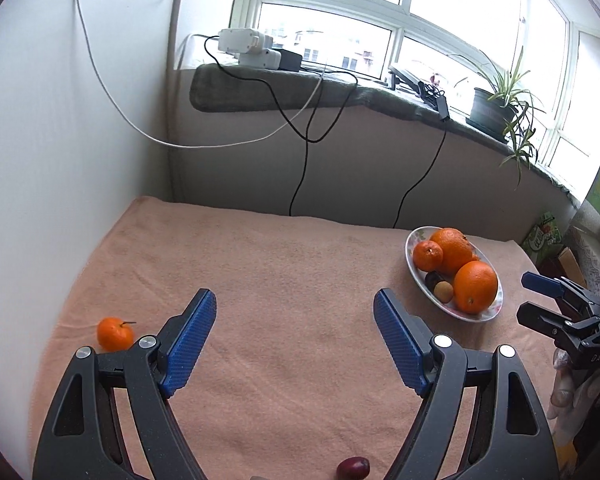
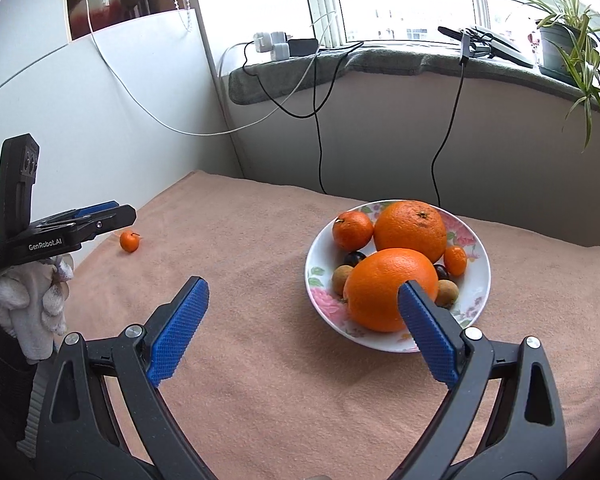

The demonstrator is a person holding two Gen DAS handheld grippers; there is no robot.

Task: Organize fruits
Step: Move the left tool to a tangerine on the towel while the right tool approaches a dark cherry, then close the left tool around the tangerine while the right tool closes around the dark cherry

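Observation:
A flowered white bowl [image 2: 475, 280] on the peach towel holds two big oranges [image 2: 391, 294], two small mandarins [image 2: 351, 230], dark plums and tan round fruits. In the left wrist view the bowl [image 1: 413, 242] sits at the right. A loose mandarin [image 1: 114, 334] with a stem lies at the left of the towel, just left of my left gripper [image 1: 295, 306], which is open and empty. A dark red plum [image 1: 353, 468] lies below it near the front edge. My right gripper [image 2: 303, 292] is open and empty, its right finger in front of the near orange.
The peach towel [image 2: 260, 360] covers the table against a white wall. Black and white cables [image 1: 300, 160] hang from the windowsill, which carries chargers and a potted plant [image 1: 495, 108]. A gloved hand [image 2: 32, 308] holds the left gripper [image 2: 104, 216]. Boxes [image 1: 547, 236] stand at the far right.

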